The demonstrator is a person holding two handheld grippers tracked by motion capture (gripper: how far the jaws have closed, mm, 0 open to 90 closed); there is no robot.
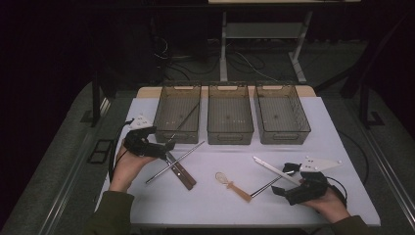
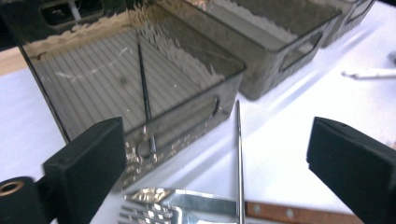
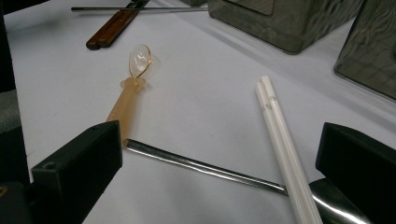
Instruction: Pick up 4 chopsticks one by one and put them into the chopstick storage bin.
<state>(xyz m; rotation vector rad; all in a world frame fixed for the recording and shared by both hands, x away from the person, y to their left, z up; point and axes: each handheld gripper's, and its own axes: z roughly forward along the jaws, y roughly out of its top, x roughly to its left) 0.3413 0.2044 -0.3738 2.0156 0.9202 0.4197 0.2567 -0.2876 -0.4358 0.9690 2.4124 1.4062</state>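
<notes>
Cutlery lies scattered on a white table (image 1: 323, 142) before three smoked-plastic bins. At the left, the left gripper (image 1: 164, 152) hovers with its jaws wide and nothing between them, just over a fork with a wooden handle (image 1: 180, 172) that lies crossed under a metal chopstick (image 1: 183, 155). In the left gripper view the fork's tines sit at the bottom edge between the two jaws, the chopstick running up across them toward the left bin (image 1: 162, 111), where a thin dark stick (image 2: 144, 84) leans inside against the front wall. The middle bin (image 1: 211, 112) and the right bin (image 1: 303, 117) stand side by side beyond. Nearer the centre of the table rests an amber plastic spoon (image 1: 234, 186). Further right, a metal spoon (image 3: 205, 167) and a pair of white chopsticks (image 3: 280, 135) cross each other just ahead of the right gripper (image 1: 284, 178), whose jaws also stand wide apart, holding nothing.
</notes>
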